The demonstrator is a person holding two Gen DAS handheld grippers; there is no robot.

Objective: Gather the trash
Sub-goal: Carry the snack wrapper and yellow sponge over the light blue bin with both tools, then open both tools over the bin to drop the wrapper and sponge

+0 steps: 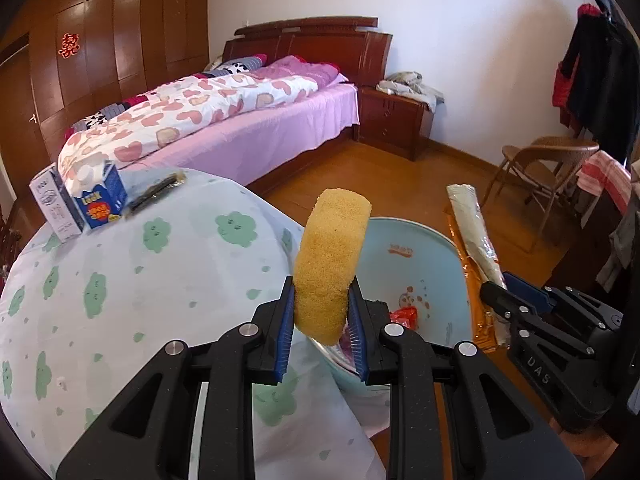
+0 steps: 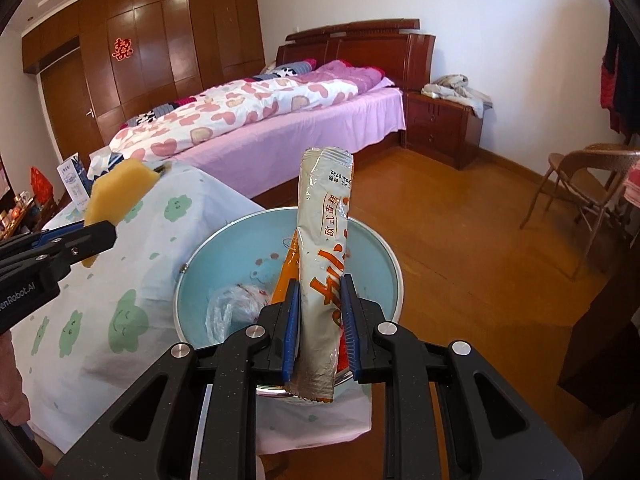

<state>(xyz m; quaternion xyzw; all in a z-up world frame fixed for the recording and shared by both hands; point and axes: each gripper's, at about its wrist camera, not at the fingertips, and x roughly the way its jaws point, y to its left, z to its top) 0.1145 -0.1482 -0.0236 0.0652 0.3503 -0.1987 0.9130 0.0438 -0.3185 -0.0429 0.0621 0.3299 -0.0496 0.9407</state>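
My left gripper (image 1: 321, 312) is shut on a yellow sponge (image 1: 330, 260), which stands upright over the near rim of a light blue basin (image 1: 424, 256). My right gripper (image 2: 320, 312) is shut on a long silver and orange snack wrapper (image 2: 325, 248), held upright above the same basin (image 2: 376, 248). In the basin lie a crumpled clear plastic bag (image 2: 234, 306) and a red wrapper (image 1: 405, 316). The right wrist view shows the left gripper (image 2: 90, 236) with the sponge (image 2: 120, 188) at the left. The left wrist view shows the wrapper (image 1: 476, 236) in the right gripper (image 1: 500, 298).
A table with a white cloth printed with green clouds (image 1: 132, 292) holds a blue carton (image 1: 102, 196), a white box (image 1: 54, 208) and a dark flat wrapper (image 1: 156, 192) at its far edge. Behind are a bed (image 1: 240, 120), a nightstand (image 1: 394, 122) and a folding chair (image 1: 548, 168).
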